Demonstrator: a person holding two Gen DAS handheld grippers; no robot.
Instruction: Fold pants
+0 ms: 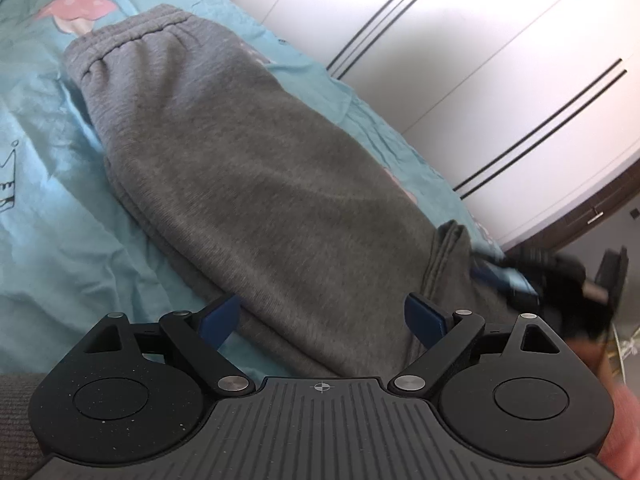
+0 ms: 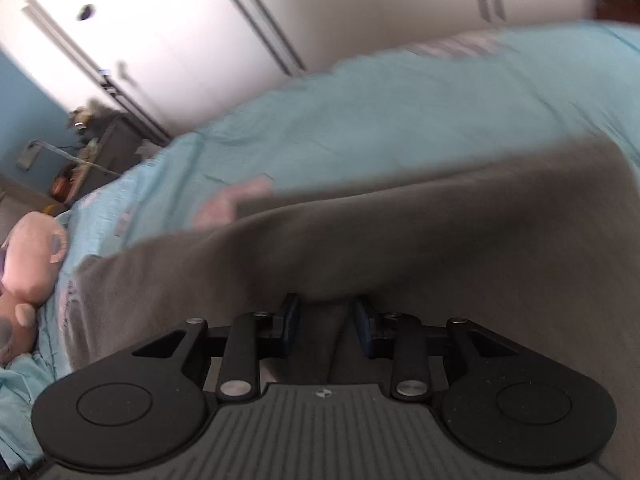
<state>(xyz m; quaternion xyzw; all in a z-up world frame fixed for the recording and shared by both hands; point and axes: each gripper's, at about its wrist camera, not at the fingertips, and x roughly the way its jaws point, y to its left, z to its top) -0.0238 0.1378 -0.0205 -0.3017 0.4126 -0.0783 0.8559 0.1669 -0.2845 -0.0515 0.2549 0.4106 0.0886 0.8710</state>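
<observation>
Grey sweatpants [image 1: 260, 180] lie folded lengthwise on a light blue bedsheet [image 1: 48, 200], with the elastic waistband [image 1: 132, 32] at the far upper left. My left gripper [image 1: 324, 320] hovers over the near end of the pants, its blue pads wide apart and touching nothing. At the right edge of the left wrist view, blurred, my right gripper [image 1: 532, 280] sits by a raised fold of the fabric [image 1: 452, 240]. In the right wrist view the pants [image 2: 440, 232] fill the front, and my right gripper [image 2: 326, 320] has its pads close together with a ridge of grey cloth pinched between them.
White wardrobe doors [image 1: 480, 60] stand behind the bed. A pink plush toy [image 2: 28, 256] lies at the bed's left edge, and a dark bedside table [image 2: 112, 140] with small items stands beyond it. The sheet [image 2: 400, 112] stretches on past the pants.
</observation>
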